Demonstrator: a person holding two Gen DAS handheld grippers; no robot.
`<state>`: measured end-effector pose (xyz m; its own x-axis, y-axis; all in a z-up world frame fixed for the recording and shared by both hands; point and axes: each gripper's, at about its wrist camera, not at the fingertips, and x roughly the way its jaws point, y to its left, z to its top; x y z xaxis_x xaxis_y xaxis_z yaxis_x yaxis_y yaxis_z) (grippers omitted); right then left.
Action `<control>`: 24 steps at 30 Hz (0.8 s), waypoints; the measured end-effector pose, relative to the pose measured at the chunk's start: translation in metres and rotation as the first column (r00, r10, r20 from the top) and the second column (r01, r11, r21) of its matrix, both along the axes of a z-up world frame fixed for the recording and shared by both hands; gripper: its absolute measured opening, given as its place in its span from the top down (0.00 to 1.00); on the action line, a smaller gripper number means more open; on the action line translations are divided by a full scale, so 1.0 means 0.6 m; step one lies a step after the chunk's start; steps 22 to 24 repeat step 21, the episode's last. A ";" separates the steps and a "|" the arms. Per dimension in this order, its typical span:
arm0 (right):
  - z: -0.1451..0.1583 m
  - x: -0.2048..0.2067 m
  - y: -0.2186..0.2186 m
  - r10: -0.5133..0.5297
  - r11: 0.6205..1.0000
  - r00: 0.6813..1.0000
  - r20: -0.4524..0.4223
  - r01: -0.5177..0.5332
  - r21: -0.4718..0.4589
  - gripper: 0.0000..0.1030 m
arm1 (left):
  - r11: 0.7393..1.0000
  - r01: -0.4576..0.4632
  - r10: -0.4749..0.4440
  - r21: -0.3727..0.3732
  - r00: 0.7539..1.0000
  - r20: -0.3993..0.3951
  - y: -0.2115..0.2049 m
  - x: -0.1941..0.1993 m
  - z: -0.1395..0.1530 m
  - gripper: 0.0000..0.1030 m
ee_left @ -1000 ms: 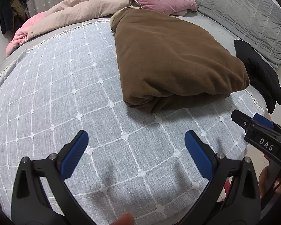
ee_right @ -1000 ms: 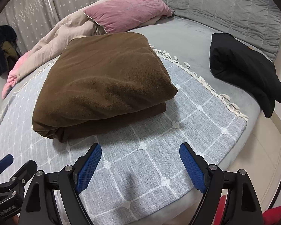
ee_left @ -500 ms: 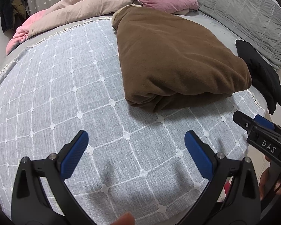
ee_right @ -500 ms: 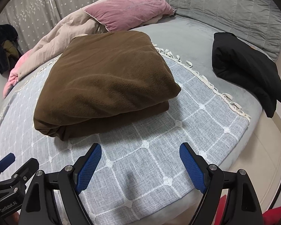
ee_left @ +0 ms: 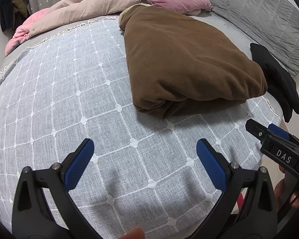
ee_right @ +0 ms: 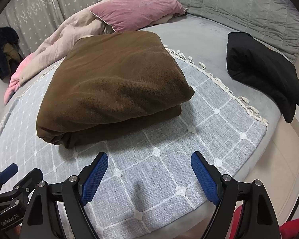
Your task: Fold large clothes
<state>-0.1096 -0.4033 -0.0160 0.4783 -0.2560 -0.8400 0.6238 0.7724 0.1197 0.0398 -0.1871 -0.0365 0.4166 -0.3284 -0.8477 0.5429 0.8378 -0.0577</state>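
The brown fleece garment (ee_right: 113, 85) lies folded into a thick bundle on the grey checked bedspread (ee_left: 59, 99); I judge this fold finished, and the next move calls for fetching the black garment (ee_right: 263, 69) lying well apart. My left gripper (ee_left: 143, 159) and right gripper (ee_right: 149, 175) hang spread and empty. Legible writing: "DAS" on the right gripper's body, "GenRobot.AI" on the left's.

The large brown fleece garment (ee_left: 185, 59) (ee_right: 113, 83) lies folded into a thick, roughly rectangular bundle of stacked layers. It rests flat on the grey checked bedspread (ee_left: 65, 91) (ee_right: 209, 131), its rounded fold edge facing the cameras.
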 end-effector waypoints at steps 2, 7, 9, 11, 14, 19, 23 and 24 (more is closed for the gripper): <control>-0.001 0.001 0.002 0.004 1.000 1.000 -0.002 -0.004 0.003 0.16 | 1.000 -0.005 0.005 -0.003 1.000 0.000 0.003 0.002 0.001 0.01; 0.002 0.001 0.005 0.013 1.000 1.000 0.005 -0.013 0.005 0.16 | 1.000 -0.014 0.014 0.005 1.000 0.002 0.004 0.005 -0.003 0.01; 0.003 -0.001 0.003 0.014 1.000 1.000 0.009 -0.014 0.008 0.16 | 1.000 -0.014 0.014 0.012 1.000 0.004 0.004 0.004 -0.005 0.01; 0.002 -0.003 0.000 0.012 1.000 1.000 0.011 -0.013 0.013 0.16 | 1.000 -0.012 0.012 0.014 1.000 0.001 0.003 0.003 -0.008 0.01; 0.002 -0.008 -0.007 0.007 1.000 1.000 0.013 -0.007 0.018 0.16 | 1.000 -0.006 0.006 0.011 1.000 -0.014 0.002 0.001 -0.013 0.01; 0.003 -0.018 -0.019 -0.015 0.999 1.000 0.020 0.015 0.030 0.16 | 1.000 0.002 -0.001 0.022 1.000 -0.017 0.000 -0.003 -0.020 0.01; 0.003 -0.020 -0.024 -0.018 0.999 1.000 0.023 0.017 0.033 0.16 | 1.000 0.005 -0.005 0.022 1.000 -0.019 -0.001 -0.005 -0.020 0.01; 0.003 -0.020 -0.024 -0.018 0.999 1.000 0.023 0.017 0.033 0.16 | 1.000 0.005 -0.005 0.022 1.000 -0.019 -0.001 -0.005 -0.020 0.01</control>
